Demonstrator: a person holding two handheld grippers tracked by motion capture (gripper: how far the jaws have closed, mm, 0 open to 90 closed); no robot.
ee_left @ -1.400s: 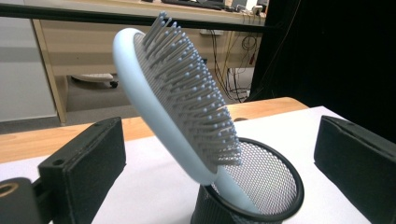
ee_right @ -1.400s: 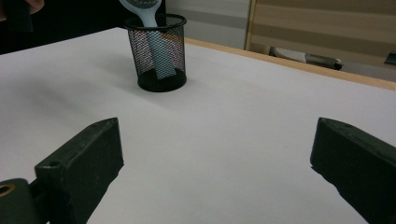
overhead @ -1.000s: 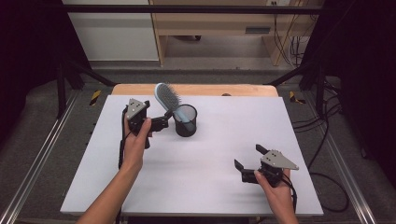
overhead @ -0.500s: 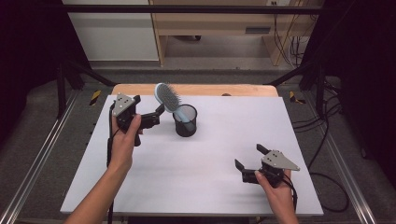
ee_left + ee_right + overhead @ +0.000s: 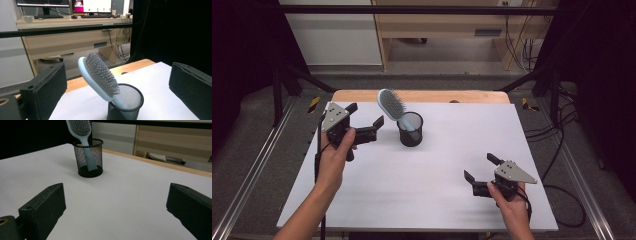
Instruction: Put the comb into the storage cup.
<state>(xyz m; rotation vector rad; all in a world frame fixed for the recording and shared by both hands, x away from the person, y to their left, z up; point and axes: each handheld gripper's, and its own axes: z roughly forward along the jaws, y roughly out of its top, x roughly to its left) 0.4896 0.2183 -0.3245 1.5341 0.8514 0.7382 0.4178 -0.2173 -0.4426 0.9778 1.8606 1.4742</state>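
A light blue hairbrush stands handle-down in a black mesh cup on the white table, its bristled head leaning up and to the left. From the left gripper view the hairbrush and cup sit straight ahead between the wide-apart jaws. My left gripper is open, left of the cup and clear of the brush. My right gripper rests open near the table's front right, holding nothing. In the right gripper view the cup and brush stand farther off.
A wooden board edge runs along the back of the table. Metal frame rails flank both sides, and cables hang at the right. A desk with monitors stands beyond the table.
My left gripper has drawn back to the left, away from the brush and cup, with its jaws open. The right gripper has stayed in place.
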